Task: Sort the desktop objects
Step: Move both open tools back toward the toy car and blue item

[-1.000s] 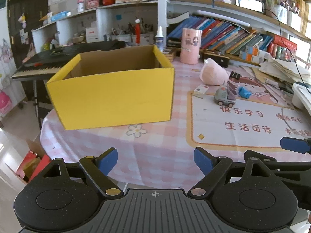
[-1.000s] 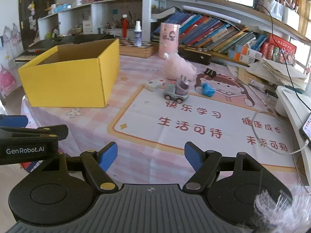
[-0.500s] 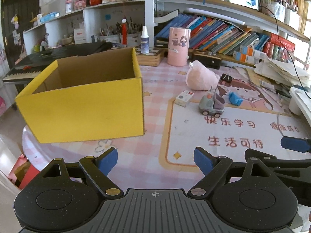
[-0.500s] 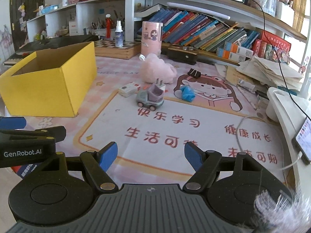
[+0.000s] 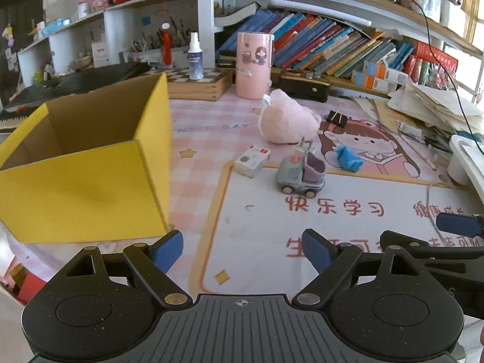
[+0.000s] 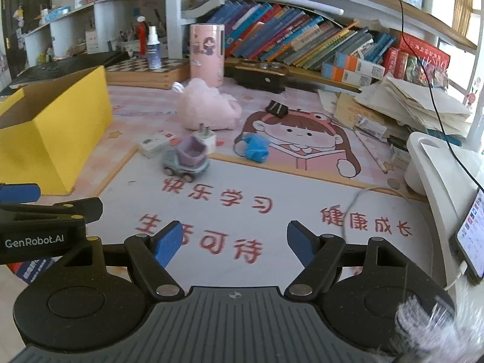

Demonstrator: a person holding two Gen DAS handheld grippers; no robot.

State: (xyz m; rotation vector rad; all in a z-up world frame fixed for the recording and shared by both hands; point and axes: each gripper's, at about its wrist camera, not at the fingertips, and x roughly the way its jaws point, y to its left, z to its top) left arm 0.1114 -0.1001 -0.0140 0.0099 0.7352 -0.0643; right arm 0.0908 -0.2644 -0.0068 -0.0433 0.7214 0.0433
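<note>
Right now I have both tongs spread over the near edge of the table [image 5: 193, 139], each one empty. From the left wrist view, my left gripper [image 5: 242, 249] has its blue pads wide apart above the printed desk mat [image 5: 348, 227], with the yellow box [image 5: 84, 193] at about ten o'clock, open at the top and standing on the pink checked cloth. At roughly one o'clock I see the toy truck [image 5: 301, 175] on the far edge of the mat, a small white box [image 5: 252, 161] just beside it to the left, and a blue crumpled scrap [image 5: 348, 158] to its right. Behind them, near twelve o'clock, lies a pink plush toy [image 5: 287, 121], and a black binder clip [image 5: 337, 118] sits just right of it. A pink cylinder [image 5: 254, 65] stands further back against the bookshelf. From the right wrist view, my right gripper [image 6: 234, 243] also has its jaws apart with only the mat under them. There the truck sits at eleven o'clock, and a white plug [image 6: 205, 137] shows just behind it. The box is at nine o'clock, well apart from the loose things. At three o'clock a phone [image 6: 472, 236] leans at the table's right edge.
</note>
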